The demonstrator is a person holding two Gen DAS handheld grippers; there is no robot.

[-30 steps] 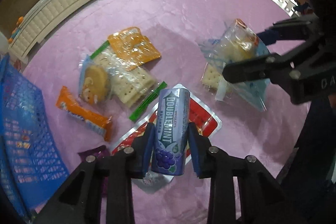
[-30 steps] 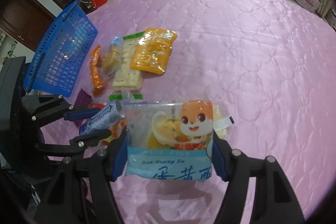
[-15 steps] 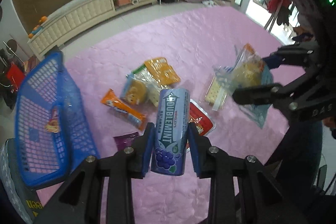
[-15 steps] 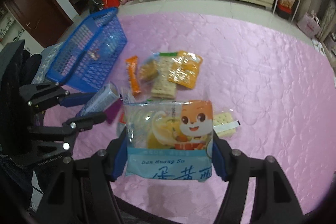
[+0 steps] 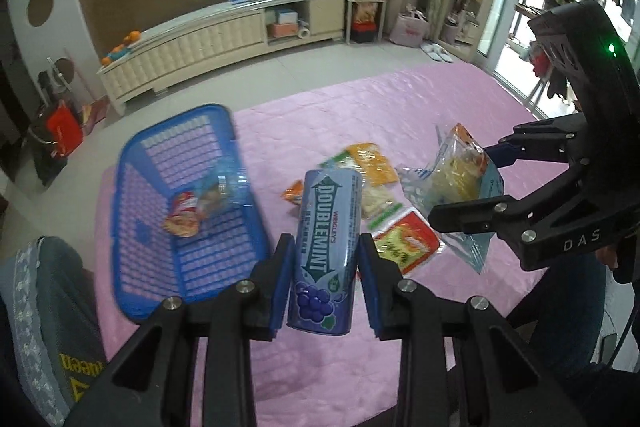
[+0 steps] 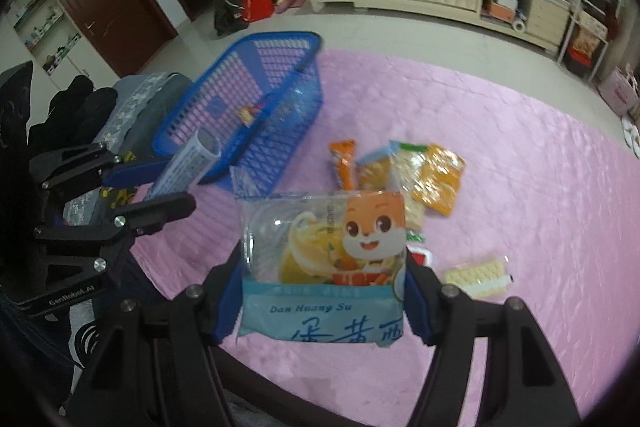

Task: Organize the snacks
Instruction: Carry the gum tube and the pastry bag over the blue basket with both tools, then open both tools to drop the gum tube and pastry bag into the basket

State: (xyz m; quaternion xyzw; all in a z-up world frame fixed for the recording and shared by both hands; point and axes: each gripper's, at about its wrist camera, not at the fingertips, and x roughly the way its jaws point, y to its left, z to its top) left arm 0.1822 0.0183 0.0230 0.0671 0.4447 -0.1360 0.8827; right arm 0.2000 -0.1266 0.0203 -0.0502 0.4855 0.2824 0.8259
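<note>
You can read "DOUBLEMINT" and "WRIGLEY'S" on the blue can (image 5: 324,255), "Dan Huang Su" on the snack bag (image 6: 324,267), and "DAS" on the right tongs (image 5: 466,187).

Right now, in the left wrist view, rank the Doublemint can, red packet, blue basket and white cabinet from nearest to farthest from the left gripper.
1. Doublemint can: held in the left gripper.
2. Red packet: just right, on the cloth.
3. Blue basket: left; near corner about as close, too close to call.
4. White cabinet: far wall.
</note>
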